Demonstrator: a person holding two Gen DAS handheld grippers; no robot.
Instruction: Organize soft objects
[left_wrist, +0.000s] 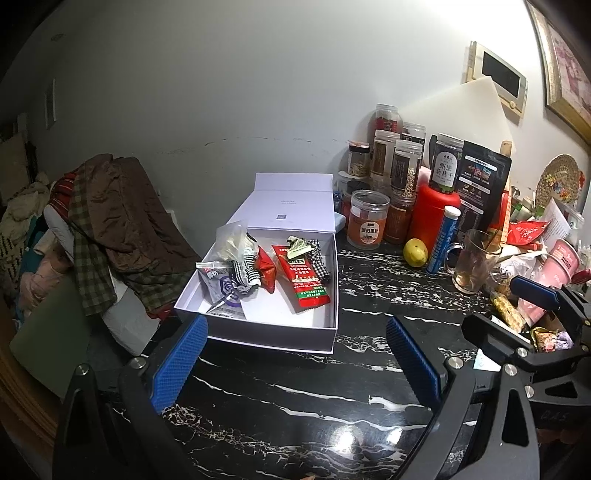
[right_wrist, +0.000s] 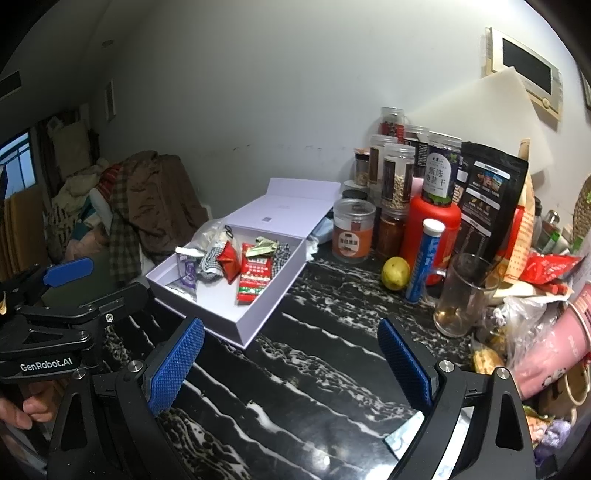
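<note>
- While both pairs of tongs, left tongs (left_wrist: 295, 363) and right tongs (right_wrist: 291, 363), are held apart and empty above the black marbled table (left_wrist: 369, 306), the soft things are seen lying in the open white box (left_wrist: 325, 291) at about 11 o'clock of the left view.
- A red snack packet (left_wrist: 304, 284) lies flat near the box's middle; it is judged light, crinkly and slippery, best pinched at a sealed end seam.
- A smaller red pouch (left_wrist: 266, 271) looks puffed; a squeeze at its corner would be safer than across its belly.
- Checked cloth pieces (left_wrist: 320, 264) and a striped one (left_wrist: 245, 275) are limp and would fold under their own weight; a bunched middle gives the surest hold.
- A thin clear plastic bag (left_wrist: 231, 242) at the box's 10 o'clock corner is flimsy and would slide between ribbed pads.
- A silver-purple sachet (left_wrist: 221, 290) leans on the left wall, stiff at its edges.
- Whether more things belong in the box cannot be told.
</note>
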